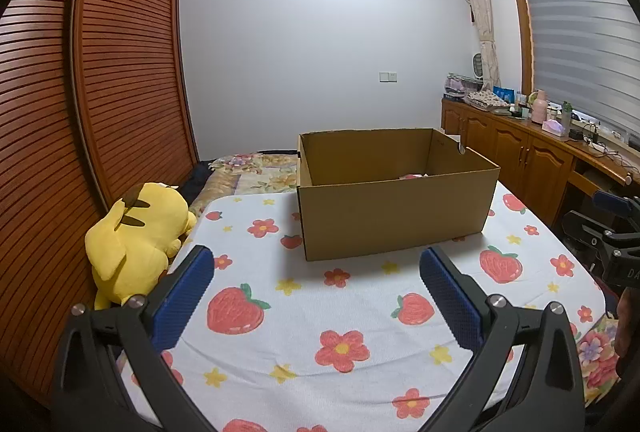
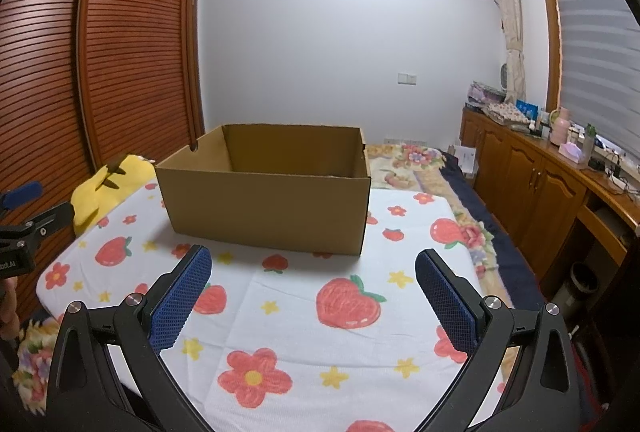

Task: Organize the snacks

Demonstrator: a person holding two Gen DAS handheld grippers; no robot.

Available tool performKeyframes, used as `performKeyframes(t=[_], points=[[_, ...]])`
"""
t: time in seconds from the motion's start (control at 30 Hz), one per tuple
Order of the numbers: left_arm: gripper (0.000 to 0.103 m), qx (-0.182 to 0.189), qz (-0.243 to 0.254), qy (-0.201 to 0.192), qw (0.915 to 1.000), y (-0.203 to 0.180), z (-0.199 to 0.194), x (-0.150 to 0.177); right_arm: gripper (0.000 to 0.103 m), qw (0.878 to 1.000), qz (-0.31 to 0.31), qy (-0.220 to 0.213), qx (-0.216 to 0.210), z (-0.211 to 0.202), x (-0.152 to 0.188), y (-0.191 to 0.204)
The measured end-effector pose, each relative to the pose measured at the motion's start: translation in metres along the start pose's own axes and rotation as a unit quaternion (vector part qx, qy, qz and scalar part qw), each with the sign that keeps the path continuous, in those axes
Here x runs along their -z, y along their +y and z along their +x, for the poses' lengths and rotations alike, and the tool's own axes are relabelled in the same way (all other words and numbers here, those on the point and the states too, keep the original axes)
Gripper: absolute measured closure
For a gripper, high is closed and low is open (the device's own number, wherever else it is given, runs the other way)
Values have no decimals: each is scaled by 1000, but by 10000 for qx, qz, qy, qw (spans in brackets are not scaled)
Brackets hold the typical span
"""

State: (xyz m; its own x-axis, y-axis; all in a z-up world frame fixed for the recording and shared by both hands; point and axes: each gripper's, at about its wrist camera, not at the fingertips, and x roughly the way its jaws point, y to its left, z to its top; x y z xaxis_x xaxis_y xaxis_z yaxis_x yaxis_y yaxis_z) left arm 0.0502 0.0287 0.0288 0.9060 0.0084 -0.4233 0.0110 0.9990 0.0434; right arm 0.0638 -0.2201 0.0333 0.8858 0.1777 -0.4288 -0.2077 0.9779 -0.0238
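Note:
An open brown cardboard box (image 1: pixel 396 216) (image 2: pixel 268 207) stands on a white cloth (image 1: pixel 320 316) (image 2: pixel 304 328) printed with strawberries and flowers. Over its front wall in the left wrist view, a small bit of red and white packaging (image 1: pixel 412 176) shows inside. My left gripper (image 1: pixel 316 264) is open, short of the box's front, with nothing between its blue pads. My right gripper (image 2: pixel 313 264) is open too and holds nothing, in front of the box's near right corner. Each gripper shows at the edge of the other's view, the right gripper (image 1: pixel 616 232) and the left gripper (image 2: pixel 24 228).
A yellow plush toy (image 1: pixel 136 252) (image 2: pixel 100 187) lies left of the cloth beside the slatted wooden wardrobe (image 1: pixel 100 91). Floral bedding (image 2: pixel 420 167) lies beyond the box. A wooden cabinet (image 2: pixel 536 183) with bottles and clutter runs along the right wall under the window.

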Motion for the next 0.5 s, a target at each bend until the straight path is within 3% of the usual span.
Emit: performKeyframes(t=[0.5], points=[[0, 4, -12, -29, 10000, 2, 0, -1, 0, 10000, 5, -6, 3, 0, 0, 0]])
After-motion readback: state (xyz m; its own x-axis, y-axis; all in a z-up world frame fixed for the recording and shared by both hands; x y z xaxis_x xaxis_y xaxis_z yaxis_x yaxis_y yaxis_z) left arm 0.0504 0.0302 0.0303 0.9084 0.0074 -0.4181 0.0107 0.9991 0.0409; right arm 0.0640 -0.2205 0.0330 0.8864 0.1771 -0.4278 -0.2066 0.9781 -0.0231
